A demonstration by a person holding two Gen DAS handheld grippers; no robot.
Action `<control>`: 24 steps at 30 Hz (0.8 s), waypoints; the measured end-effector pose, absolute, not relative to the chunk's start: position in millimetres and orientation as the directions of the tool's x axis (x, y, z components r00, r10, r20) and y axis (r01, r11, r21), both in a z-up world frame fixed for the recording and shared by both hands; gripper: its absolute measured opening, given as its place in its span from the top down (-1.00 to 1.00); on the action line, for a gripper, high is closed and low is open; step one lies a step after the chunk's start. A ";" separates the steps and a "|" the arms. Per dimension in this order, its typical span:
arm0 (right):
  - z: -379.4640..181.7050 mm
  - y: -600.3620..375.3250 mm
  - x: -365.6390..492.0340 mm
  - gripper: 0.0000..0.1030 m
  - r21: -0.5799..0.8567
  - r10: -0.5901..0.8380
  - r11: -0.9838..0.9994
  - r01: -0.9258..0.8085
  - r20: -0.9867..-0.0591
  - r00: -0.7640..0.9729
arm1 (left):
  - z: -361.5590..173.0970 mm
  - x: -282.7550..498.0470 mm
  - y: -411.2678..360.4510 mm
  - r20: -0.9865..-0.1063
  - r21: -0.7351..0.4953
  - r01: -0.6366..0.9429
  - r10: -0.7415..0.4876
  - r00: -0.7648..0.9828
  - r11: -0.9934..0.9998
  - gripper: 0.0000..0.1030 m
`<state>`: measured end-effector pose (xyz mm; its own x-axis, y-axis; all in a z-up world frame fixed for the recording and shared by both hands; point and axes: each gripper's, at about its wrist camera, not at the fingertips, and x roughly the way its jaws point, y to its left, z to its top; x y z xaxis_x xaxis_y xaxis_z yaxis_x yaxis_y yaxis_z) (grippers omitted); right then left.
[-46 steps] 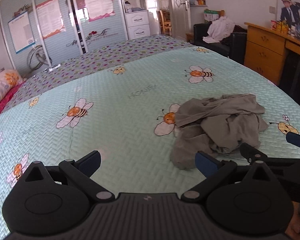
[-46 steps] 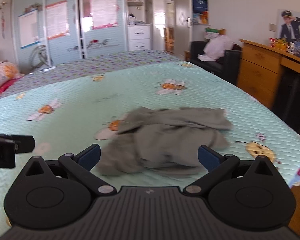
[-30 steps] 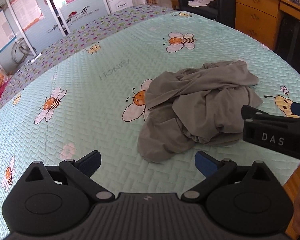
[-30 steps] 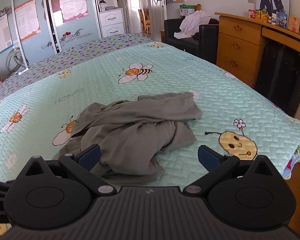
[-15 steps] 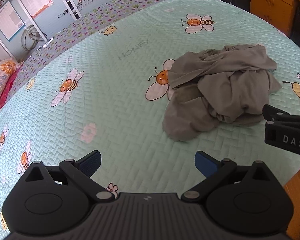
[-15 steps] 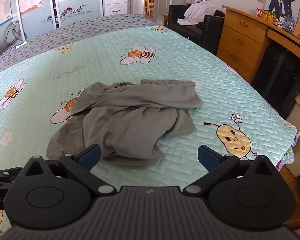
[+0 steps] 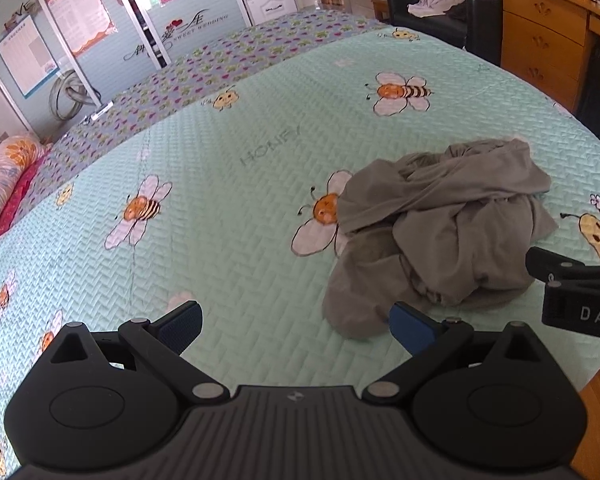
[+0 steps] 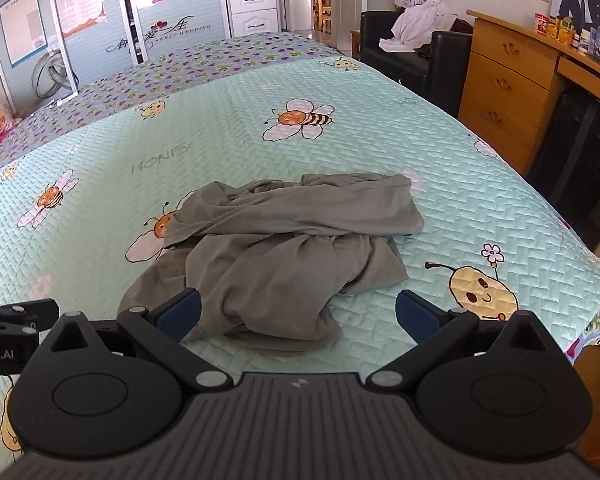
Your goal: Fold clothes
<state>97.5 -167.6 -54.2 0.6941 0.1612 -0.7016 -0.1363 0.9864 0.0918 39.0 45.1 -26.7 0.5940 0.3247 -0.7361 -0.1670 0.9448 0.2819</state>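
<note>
Grey garment (image 8: 284,248) lies crumpled, unfolded, on bed (image 8: 440,160); both tongs (image 7: 296,322) (image 8: 298,314) gape empty, poised near it.

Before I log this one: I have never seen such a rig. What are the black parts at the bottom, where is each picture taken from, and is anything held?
No robot arm here: a person holds a two-finger gripper in each hand, each with a fisheye camera looking along its fingers. One picture is from the left gripper, the other from the right gripper. The black parts are the grippers' own bodies, with blue pads. Both stand open and hold nothing. On the bee-print bedspread lies a crumpled grey garment, not yet folded.
</note>
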 end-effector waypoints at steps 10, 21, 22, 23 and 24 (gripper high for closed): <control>-69.3 -205.6 106.7 -0.98 0.267 0.283 0.953 -0.141 -0.625 0.727 | -25.4 37.8 23.4 -0.736 0.265 -0.031 0.223 0.640 0.964 -0.98; -99.9 -209.6 116.9 -0.98 0.245 0.291 0.954 -0.172 -0.624 0.726 | -19.4 72.1 23.0 -0.659 0.265 -0.079 0.240 0.713 0.961 -0.98; -103.2 -210.2 119.9 -0.98 0.254 0.299 0.952 -0.172 -0.639 0.709 | -19.5 72.7 23.4 -0.649 0.259 -0.083 0.237 0.723 0.962 -0.98; -106.1 -211.8 122.8 -0.98 0.267 0.306 0.949 -0.169 -0.645 0.700 | -20.3 73.5 22.9 -0.641 0.259 -0.085 0.236 0.731 0.962 -0.98; -107.9 -213.6 125.0 -0.98 0.276 0.308 0.947 -0.163 -0.644 0.700 | -21.5 74.6 22.4 -0.633 0.260 -0.085 0.237 0.737 0.962 -0.98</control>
<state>125.0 -213.6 -107.9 0.6999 0.3083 -0.6443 -0.1628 0.9471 0.2765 74.6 22.4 -21.5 0.7367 0.2367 -0.6335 -0.0853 0.9618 0.2602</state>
